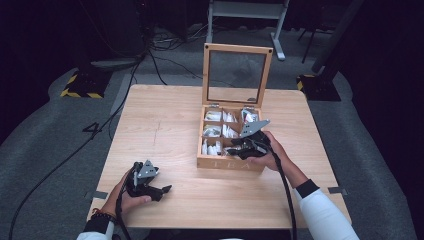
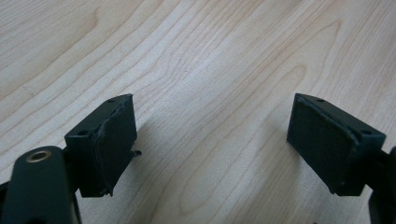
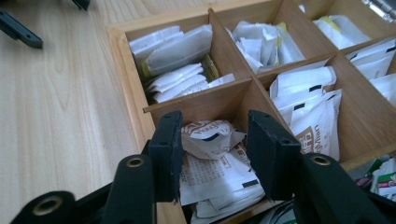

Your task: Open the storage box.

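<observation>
- The wooden tea box (image 1: 230,162) sits toward the right of the tabletop (image 1: 165,125), its glass-paned lid (image 1: 236,75) standing upright at the far side, which leaves all the compartments free to reach from above.
- The right gripper (image 3: 214,154) is lowered over the near compartment, its fingers (image 3: 167,154) narrowed around a crumpled white tea packet (image 3: 208,135) that sticks up between them. They bracket it closely, but whether the pads actually press it cannot be told.
- That packet rides on top of a loose pile of flatter packets (image 3: 219,179), so it is probably the easiest one to pinch without disturbing the wooden dividers (image 3: 201,95) on either side.
- The other compartments hold more white packets, standing or leaning against the walls.
- The left gripper (image 1: 150,186) rests low on the near left of the tabletop, well apart from the box. Its fingers (image 2: 109,144) are spread wide over bare wood and hold nothing, likely waiting to receive or steady something.
</observation>
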Tool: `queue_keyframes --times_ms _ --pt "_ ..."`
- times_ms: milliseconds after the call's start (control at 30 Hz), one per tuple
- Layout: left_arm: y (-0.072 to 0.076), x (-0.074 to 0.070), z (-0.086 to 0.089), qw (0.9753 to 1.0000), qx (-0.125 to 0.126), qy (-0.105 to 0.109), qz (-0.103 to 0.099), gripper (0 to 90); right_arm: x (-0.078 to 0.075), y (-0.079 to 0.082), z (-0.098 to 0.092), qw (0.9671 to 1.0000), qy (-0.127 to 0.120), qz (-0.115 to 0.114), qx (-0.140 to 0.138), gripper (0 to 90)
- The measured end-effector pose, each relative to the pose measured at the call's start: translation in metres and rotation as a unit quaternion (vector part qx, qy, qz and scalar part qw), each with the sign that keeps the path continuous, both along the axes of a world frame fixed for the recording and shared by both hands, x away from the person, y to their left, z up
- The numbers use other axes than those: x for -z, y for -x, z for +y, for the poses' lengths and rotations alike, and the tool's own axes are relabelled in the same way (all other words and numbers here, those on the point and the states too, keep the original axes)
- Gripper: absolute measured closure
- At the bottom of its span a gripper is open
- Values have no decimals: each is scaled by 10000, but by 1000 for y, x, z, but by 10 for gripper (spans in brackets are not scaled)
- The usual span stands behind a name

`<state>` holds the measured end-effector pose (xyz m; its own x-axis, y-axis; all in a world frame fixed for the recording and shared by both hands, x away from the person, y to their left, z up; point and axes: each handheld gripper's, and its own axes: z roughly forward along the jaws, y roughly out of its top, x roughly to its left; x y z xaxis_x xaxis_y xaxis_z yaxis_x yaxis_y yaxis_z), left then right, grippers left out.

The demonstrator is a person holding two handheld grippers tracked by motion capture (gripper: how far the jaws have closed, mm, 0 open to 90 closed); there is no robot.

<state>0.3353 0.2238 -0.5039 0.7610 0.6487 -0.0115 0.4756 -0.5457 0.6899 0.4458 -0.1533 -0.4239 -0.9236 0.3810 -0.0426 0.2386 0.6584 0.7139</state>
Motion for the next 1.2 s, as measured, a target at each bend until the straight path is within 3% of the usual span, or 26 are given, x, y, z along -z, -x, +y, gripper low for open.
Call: queue_keyframes --times_ms 267,567,867,1200 --pt "0 0 -1 10000 -17 13 23 158 9 -6 10 9994 346 96 8 670" --pt "0 0 -1 10000 -12 19 28 157 9 -2 13 9986 496 -109 -138 863" --pt "0 0 -1 10000 -13 19 28 156 -4 4 3 9994 91 -328 -111 892" --pt "-1 0 -1 10000 -2 13 24 155 -22 14 -15 9980 -305 -548 -64 894"
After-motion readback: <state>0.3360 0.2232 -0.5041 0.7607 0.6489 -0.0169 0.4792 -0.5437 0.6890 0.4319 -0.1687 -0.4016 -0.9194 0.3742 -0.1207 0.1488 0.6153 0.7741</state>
